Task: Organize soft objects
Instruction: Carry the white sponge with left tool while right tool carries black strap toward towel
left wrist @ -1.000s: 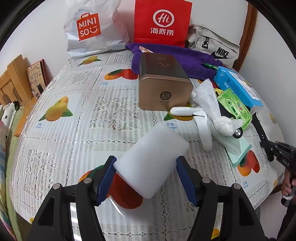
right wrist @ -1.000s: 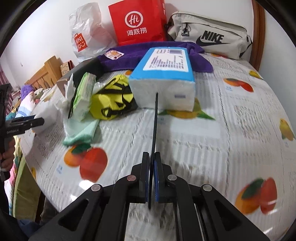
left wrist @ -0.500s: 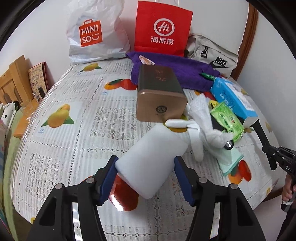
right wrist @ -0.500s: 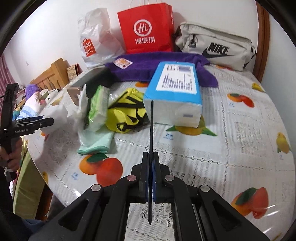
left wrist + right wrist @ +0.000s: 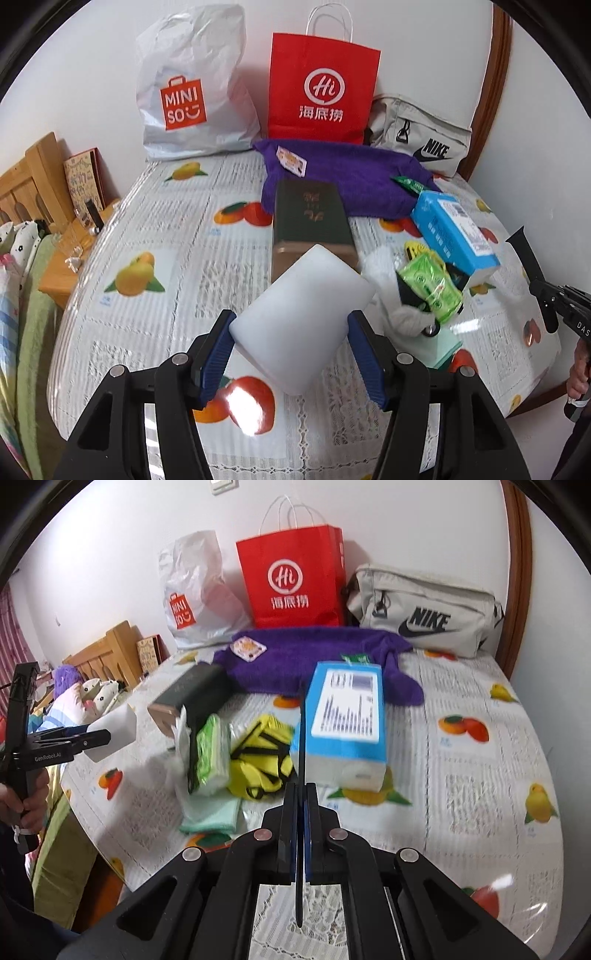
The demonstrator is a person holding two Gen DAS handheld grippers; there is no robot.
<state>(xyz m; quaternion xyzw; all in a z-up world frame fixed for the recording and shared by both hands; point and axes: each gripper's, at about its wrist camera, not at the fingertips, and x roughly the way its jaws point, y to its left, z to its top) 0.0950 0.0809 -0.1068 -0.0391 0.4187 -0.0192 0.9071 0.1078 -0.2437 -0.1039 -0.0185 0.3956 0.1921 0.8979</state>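
Observation:
My left gripper is shut on a white foam block, its blue pads pressing both sides, and holds it above the fruit-print tablecloth. The right wrist view shows the block and left gripper at the far left. My right gripper is shut on a thin black strip, seen edge-on and pointing forward. The left wrist view shows this strip at the right edge. Below lie a blue tissue pack, a green wipes pack, a yellow pouch and a mint cloth.
A brown-gold box and a purple towel lie mid-table. A white plush toy sits beside the wipes. A white bag, a red paper bag and a grey sling bag line the wall. A wooden bedhead stands left.
Both grippers have risen. The white block has come up off the tablecloth in the left grip, and the black strip has risen with the right gripper.

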